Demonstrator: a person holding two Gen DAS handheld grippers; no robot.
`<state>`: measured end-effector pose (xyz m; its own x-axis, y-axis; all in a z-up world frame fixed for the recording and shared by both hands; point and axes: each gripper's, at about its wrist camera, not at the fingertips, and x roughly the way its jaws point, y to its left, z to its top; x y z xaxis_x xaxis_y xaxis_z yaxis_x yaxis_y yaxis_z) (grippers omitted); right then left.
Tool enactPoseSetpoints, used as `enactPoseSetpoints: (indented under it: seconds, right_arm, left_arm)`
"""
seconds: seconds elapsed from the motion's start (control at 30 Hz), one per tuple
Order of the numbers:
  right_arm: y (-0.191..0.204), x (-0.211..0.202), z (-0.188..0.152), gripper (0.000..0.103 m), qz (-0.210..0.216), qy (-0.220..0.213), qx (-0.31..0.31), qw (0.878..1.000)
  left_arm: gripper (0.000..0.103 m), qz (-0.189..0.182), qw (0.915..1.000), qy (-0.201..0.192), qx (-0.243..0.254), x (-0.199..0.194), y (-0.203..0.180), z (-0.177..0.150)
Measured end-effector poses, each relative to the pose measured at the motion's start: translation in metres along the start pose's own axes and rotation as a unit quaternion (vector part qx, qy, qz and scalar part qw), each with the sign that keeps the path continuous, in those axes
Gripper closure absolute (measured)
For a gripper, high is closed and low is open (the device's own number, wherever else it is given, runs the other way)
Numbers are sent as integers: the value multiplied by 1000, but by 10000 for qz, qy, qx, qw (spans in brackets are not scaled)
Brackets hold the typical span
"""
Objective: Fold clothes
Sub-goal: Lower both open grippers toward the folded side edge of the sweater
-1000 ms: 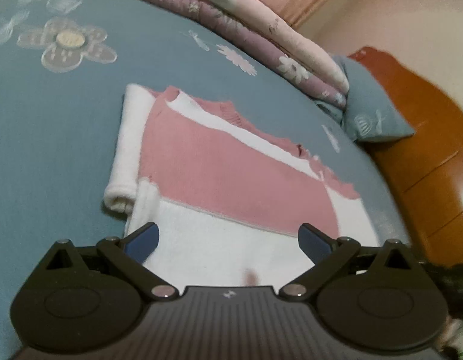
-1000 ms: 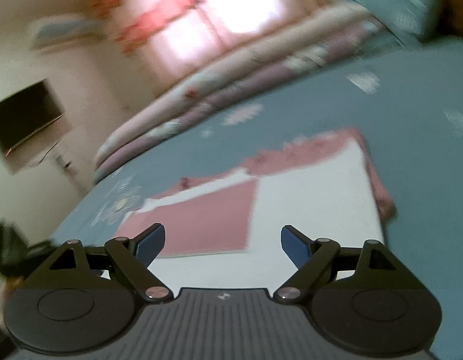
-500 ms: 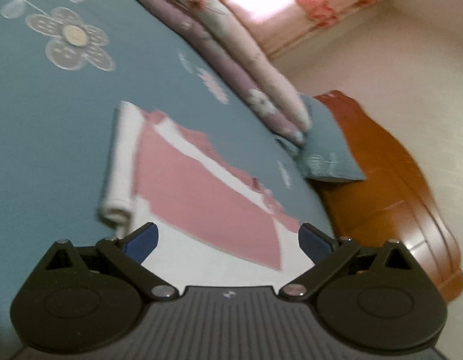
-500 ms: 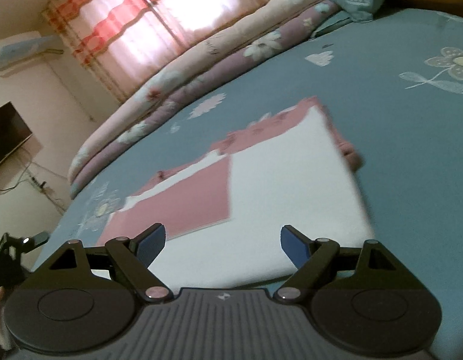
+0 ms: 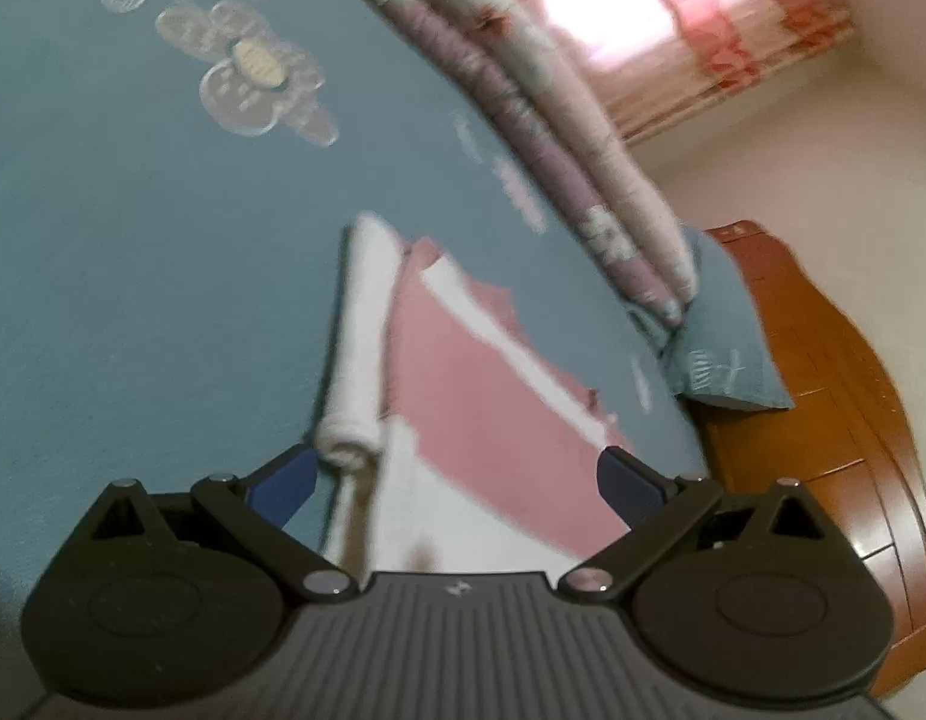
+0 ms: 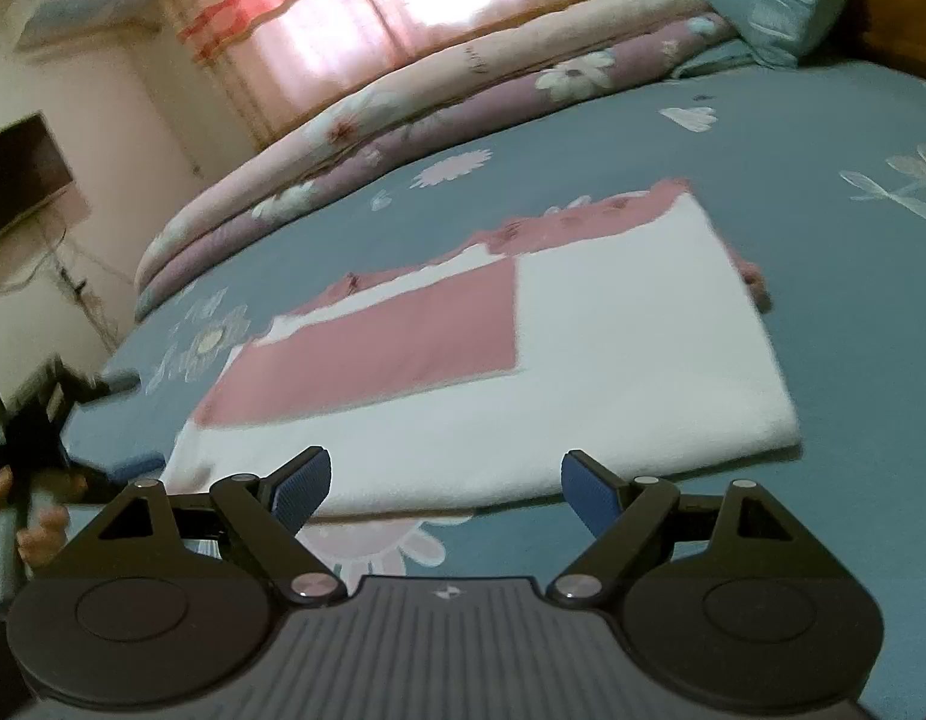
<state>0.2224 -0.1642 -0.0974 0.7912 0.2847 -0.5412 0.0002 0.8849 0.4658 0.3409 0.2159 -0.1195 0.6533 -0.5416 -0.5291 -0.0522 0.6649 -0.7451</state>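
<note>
A pink and white garment (image 5: 463,396) lies folded flat on the blue bedspread (image 5: 132,270), with a rolled white sleeve (image 5: 357,354) along its left side. My left gripper (image 5: 456,483) hovers open over the garment's near end, its blue pads wide apart and empty. In the right wrist view the same garment (image 6: 523,360) spreads as a long rectangle, pink panel at left, white at right. My right gripper (image 6: 444,483) stands open just short of its near white edge, holding nothing.
A rolled floral quilt (image 6: 432,120) runs along the far side of the bed. A blue pillow (image 5: 721,336) leans on the wooden headboard (image 5: 823,390). A striped curtain (image 6: 372,6) and a wall screen (image 6: 18,180) lie beyond. A hand (image 6: 36,528) shows at the left edge.
The left view has rolled and shifted, so the garment now runs diagonally and sits nearer its left pad. The right gripper has drawn back a little; bedspread now shows before the garment's edge.
</note>
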Motion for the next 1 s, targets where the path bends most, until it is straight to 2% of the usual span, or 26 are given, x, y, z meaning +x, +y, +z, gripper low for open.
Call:
enactPoseSetpoints:
  seconds: [0.1,0.27,0.4,0.7,0.87,1.0]
  right_arm:
    - [-19,-7,6,15,-1,-105,319,9994]
    - [-52,-20,9,15,108,-377,746,9964]
    - [-72,-25,2,15,288,-457,919,9943]
    - [-83,-35,0,15,499,-565,711,9946]
    - [-87,-35,3,15,410,-562,587,9958]
    - [-90,-35,5,15,392,-525,517,9965]
  left_arm:
    - [4,97,9998,-37,160,5,0,1]
    - [4,-196,9997,16,-107,15,18,1]
    - [4,-307,9993,203,-61,24,21,18]
    - [3,-455,9950,885,39,94,16,86]
    - [1,-635,9908,1112,446,110,7,89]
    - [1,-971,9818,1512,617,103,7,76]
